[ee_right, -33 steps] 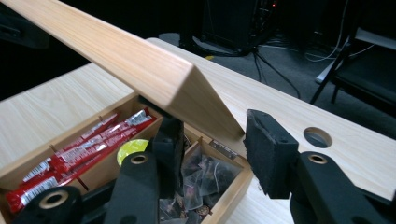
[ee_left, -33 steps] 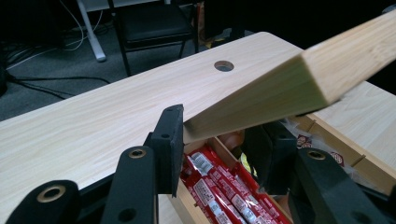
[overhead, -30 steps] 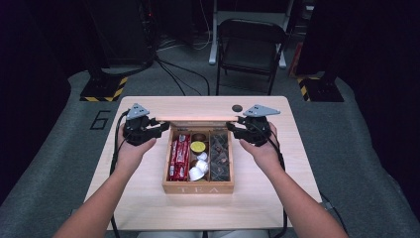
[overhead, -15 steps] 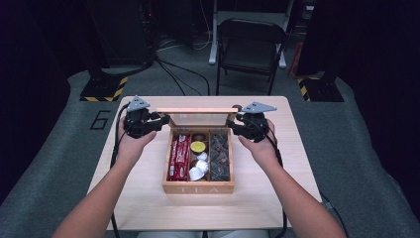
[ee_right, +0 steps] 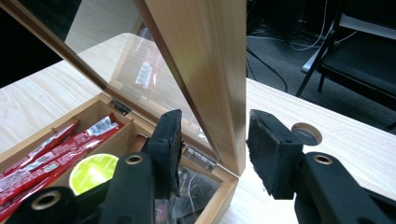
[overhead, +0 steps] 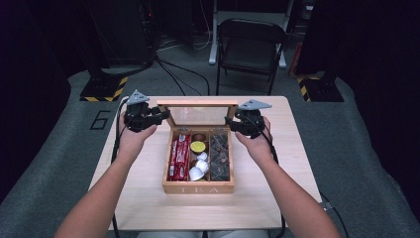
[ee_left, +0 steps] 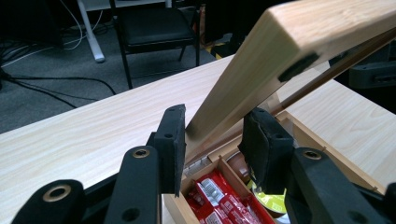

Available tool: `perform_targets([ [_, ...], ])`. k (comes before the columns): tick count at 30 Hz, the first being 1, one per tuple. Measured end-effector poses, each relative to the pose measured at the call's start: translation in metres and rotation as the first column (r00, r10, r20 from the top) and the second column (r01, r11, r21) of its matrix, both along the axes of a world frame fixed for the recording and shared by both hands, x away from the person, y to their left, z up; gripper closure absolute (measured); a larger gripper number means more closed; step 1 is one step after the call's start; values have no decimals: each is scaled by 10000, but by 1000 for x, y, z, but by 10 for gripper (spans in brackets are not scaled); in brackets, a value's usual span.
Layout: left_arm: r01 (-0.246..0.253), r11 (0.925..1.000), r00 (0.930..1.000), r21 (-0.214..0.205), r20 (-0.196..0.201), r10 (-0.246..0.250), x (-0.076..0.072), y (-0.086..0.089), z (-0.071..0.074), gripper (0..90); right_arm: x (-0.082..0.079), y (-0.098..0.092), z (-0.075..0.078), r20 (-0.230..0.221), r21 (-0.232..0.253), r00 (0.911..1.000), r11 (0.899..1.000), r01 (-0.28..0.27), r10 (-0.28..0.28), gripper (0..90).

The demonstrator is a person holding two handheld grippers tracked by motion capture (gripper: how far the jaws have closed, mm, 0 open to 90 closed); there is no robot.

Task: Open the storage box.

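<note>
Dark floor surrounds the tabletop; the tea box sits mid-table, its glass lid raised near upright along the far edge. Left gripper pinches the lid's left frame; right gripper brackets the right frame, pads slightly apart from it.

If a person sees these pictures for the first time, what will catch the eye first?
First, the wooden tea box in the middle of the table, its glass lid raised at the far side. The left gripper and the right gripper straddle the lid's two side edges. Inside, red packets fill the left compartment, and a yellow-topped pod lies in the middle one.
</note>
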State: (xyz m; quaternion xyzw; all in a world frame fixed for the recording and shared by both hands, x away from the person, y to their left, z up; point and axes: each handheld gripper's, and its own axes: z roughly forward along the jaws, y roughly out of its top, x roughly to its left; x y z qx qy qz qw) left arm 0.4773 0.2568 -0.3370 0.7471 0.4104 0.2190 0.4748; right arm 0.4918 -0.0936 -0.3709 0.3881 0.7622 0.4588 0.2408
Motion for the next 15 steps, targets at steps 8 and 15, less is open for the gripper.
perform_targets([
  [8, -43, 9998, 10000, -187, -22, 43, 7, 1, 1, 604, 11, -1, -9, -129, 156, 9999, 9999, 59, -57, 545],
  [15, -52, 9997, 10000, -233, -73, 50, 12, 1, 2, 605, 17, 3, -16, -225, -41, 9997, 10000, 60, -61, 545],
])
